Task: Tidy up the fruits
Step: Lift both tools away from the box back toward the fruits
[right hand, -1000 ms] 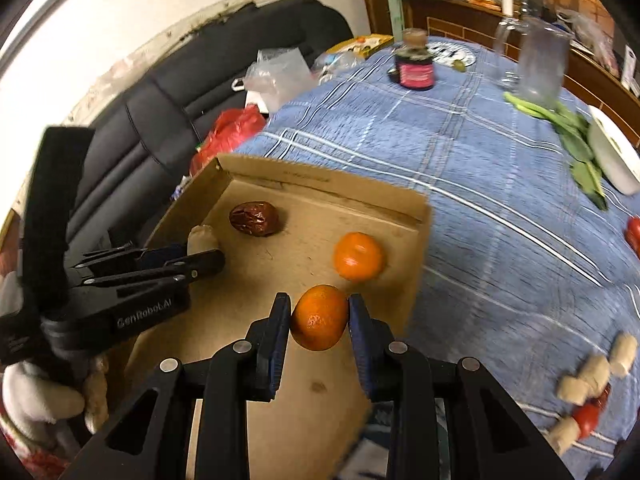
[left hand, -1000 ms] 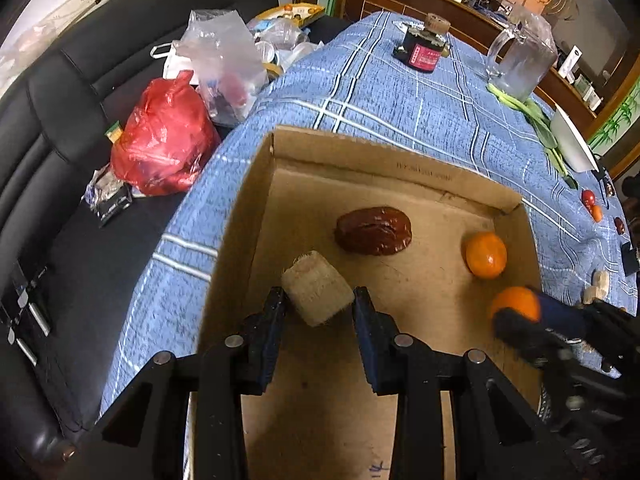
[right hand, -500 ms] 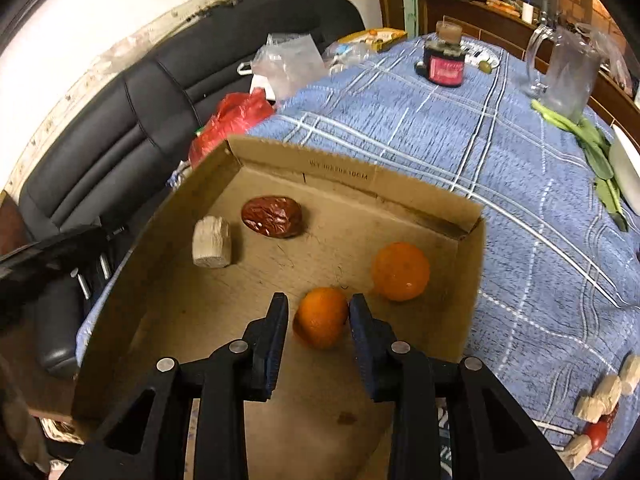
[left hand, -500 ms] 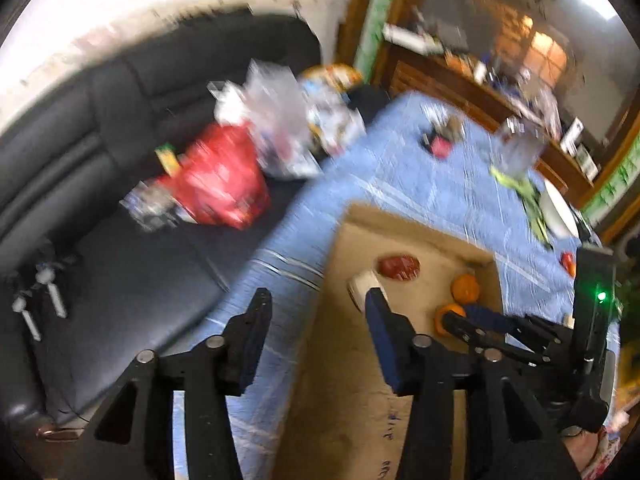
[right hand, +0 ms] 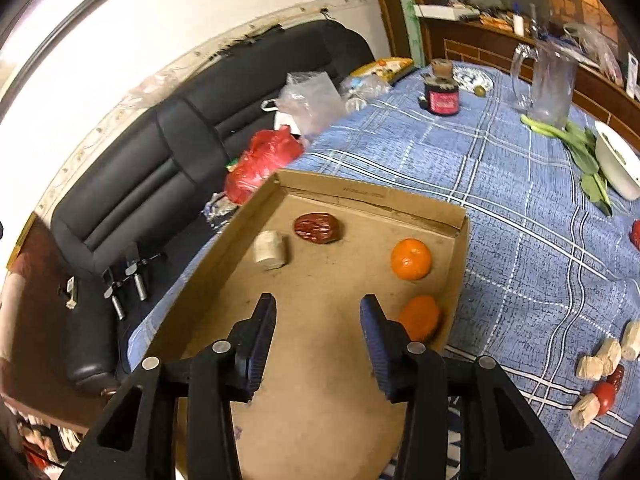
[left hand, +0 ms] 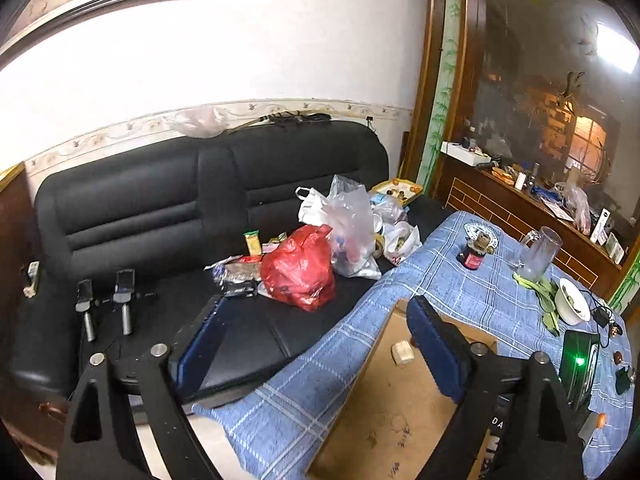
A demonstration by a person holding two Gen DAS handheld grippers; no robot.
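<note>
Two grippers hang above a cardboard tray [right hand: 372,200] on a blue checked tablecloth [right hand: 500,184], and neither holds anything. In the right wrist view the right gripper [right hand: 318,320] sits over the near middle of the tray, tilted down at its floor, fingers spread wide around bare cardboard. Just right of its right finger an orange [right hand: 420,316] lies against the tray's right wall, with a second orange [right hand: 411,259] a little farther back by the same wall. A dark red date [right hand: 317,228] and a pale cylindrical piece [right hand: 271,249] rest near the far left corner, close together; whether they touch is unclear. The tray's middle floor lies open between the two pairs. Outside, near right on the cloth, lie more pale pieces [right hand: 604,360] and a small red fruit [right hand: 605,396]. The left gripper [left hand: 312,344] is raised and looks out over the tray's left edge toward a black sofa [left hand: 160,216], its fingers parted very wide.
</note>
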